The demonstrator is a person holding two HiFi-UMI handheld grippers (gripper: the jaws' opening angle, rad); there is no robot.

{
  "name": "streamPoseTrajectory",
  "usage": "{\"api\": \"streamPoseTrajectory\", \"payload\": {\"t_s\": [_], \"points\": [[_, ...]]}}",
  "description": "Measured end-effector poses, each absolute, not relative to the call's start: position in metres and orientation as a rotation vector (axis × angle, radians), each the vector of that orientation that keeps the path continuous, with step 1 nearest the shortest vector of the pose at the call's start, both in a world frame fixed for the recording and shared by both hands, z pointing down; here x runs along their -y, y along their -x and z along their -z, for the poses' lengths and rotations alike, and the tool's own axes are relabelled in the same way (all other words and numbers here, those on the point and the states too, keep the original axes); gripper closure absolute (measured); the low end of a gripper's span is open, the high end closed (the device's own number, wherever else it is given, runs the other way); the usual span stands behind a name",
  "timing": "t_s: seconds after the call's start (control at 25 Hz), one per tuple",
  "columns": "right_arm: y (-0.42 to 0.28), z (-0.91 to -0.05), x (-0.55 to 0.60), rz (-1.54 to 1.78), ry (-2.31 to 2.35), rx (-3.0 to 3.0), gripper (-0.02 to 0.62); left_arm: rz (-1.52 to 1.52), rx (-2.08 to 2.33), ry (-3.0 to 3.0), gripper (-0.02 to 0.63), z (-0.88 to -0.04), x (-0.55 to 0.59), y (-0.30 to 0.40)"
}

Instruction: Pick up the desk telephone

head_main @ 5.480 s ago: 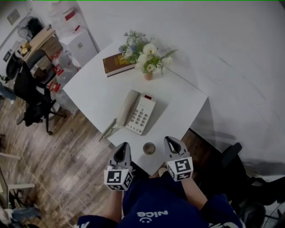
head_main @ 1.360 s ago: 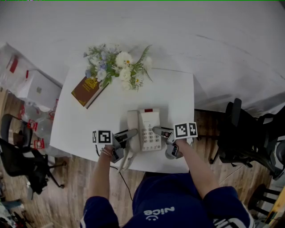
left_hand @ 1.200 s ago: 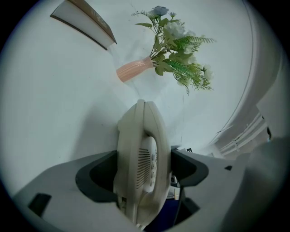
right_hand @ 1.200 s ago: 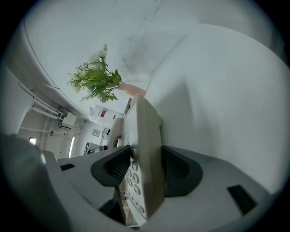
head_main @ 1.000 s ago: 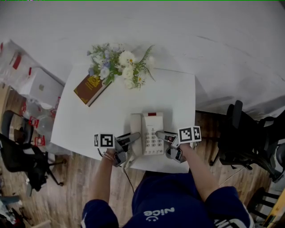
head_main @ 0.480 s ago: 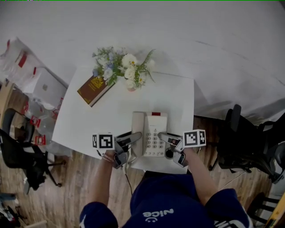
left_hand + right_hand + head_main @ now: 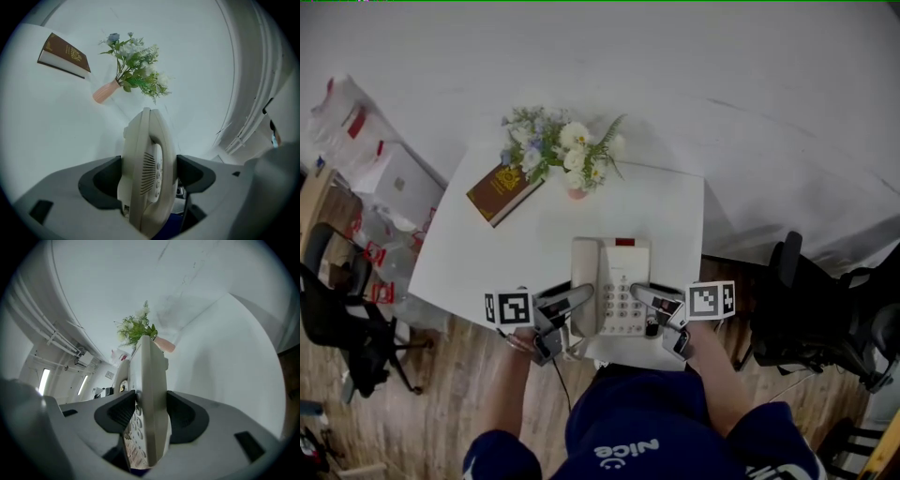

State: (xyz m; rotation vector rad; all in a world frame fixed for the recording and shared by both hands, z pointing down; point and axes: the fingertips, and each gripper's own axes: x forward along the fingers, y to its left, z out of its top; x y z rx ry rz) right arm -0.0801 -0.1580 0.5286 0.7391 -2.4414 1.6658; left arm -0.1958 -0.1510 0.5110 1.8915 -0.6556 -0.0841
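One pink vase [image 7: 104,92] of flowers [image 7: 136,70] beyond telephone [image 7: 146,173]

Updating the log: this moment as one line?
left gripper: shut on desk telephone | right gripper: shut on desk telephone | lift-off: cannot tell

Right claw [image 7: 151,414] clamps the desk telephone [image 7: 149,373] edge-on, both jaws touching it, keypad facing left. Flower bunch [image 7: 136,329] in a pink vase [image 7: 164,344] behind it. White surface [image 7: 227,362] on the right.
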Motion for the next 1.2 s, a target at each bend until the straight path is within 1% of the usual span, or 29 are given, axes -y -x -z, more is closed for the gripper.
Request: {"api": "streamPoseTrajectory", "payload": {"t_s": [0.2, 0.4, 1.2], "points": [[0.08, -0.513, 0.15, -1.616, -0.732, 2.477, 0.368, 0.069, 0.698, -1.874, 0.233, -0.503, 0.139, 0.2], [0.08, -0.491, 0.147, -1.558, -0.754, 2.541, 0.368, 0.145, 0.685, -1.91, 0.233, -0.478, 0.134, 0.197], [0.077, -0.415, 0.147, -1.375, -0.757, 2.74, 0.368, 0.219, 0.717, -2.001, 0.233, -0.409, 0.124, 0.194]]}}
